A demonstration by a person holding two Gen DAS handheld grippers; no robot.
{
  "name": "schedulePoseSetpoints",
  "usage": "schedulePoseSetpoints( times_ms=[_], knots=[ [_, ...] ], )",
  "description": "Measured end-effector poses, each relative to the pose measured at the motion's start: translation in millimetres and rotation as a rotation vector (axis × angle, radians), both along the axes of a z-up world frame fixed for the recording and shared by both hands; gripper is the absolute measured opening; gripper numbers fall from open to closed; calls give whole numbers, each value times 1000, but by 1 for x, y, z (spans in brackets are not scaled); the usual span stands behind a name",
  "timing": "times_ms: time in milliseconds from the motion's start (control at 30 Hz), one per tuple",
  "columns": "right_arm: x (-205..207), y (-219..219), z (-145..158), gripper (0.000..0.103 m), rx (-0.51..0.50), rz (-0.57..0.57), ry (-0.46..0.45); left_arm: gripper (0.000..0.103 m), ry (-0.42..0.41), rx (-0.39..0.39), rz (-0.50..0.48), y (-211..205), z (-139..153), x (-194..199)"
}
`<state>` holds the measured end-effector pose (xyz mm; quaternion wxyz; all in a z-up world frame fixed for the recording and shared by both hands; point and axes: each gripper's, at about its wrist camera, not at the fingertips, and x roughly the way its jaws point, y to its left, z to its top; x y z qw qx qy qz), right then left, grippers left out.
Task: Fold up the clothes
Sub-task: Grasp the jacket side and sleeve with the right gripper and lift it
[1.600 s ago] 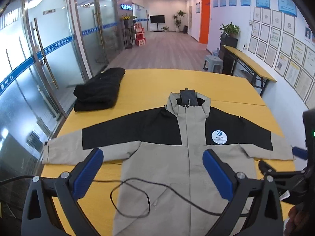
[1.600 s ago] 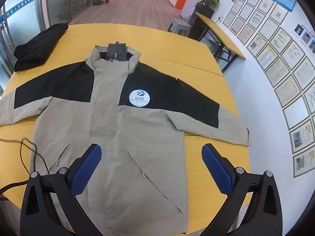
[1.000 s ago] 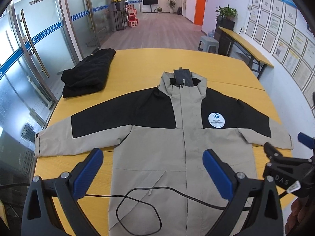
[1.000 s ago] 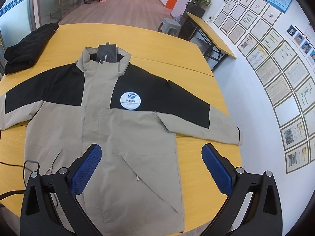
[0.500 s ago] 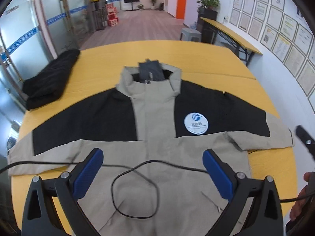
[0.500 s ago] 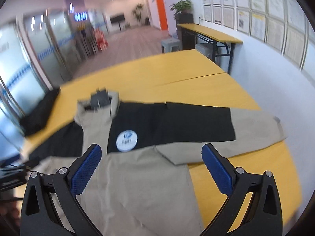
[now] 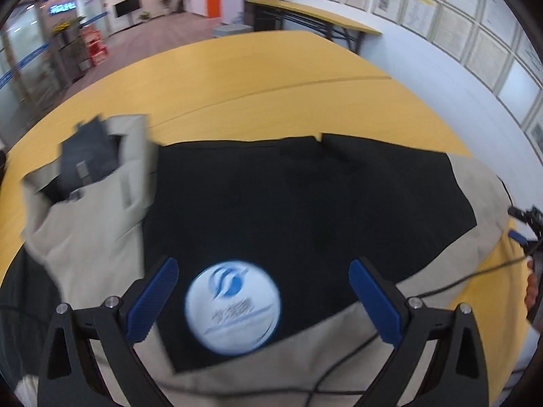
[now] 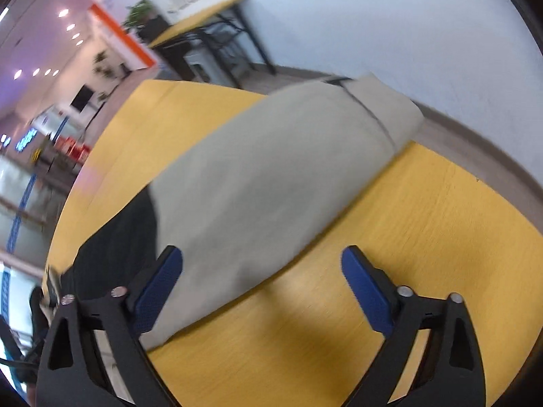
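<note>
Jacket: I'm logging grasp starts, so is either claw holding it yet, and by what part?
Neither. The left claw and right claw are open above the jacket, gripping nothing.

Yellow table (image 7: 271, 78); cable (image 7: 342, 369); perhaps plant (image 8: 144, 10).

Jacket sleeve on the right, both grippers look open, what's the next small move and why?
Probably lower the right gripper onto the sleeve near its cuff and close. Its jaws stand open with nothing held, the sleeve lies flat across the table, and the left gripper hangs open over the chest.
</note>
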<state>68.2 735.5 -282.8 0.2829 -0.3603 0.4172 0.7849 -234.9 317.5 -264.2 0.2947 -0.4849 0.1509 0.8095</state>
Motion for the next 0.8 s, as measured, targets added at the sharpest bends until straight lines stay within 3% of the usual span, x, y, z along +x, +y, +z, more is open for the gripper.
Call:
schedulePoseSetpoints(
  times_ms=[167,267,300,367,400,500,600,800],
  knots=[
    [12,45,6,84,34,-101,22,103,-12,-19,-133,41,-25,-14],
    [15,51,6,83,69,-117,32,103,-6,-41,-177,56,-37,-15],
    [14,50,5,76,80,-124,24,103,-7,-46,-183,59,-41,-15],
    [17,50,1,39,75,-150,22,103,-12,-52,-185,61,-48,-16],
    [21,52,-3,11,45,-172,38,103,-13,-54,-186,62,-52,-17],
    [33,60,-14,9,-20,-222,132,103,-12,-45,-180,59,-56,-20],
    [40,51,3,6,-6,-210,222,103,-9,-37,-173,57,-58,-24],
    [44,5,105,5,114,-94,504,103,10,-27,-179,57,-58,-37]
  ],
)
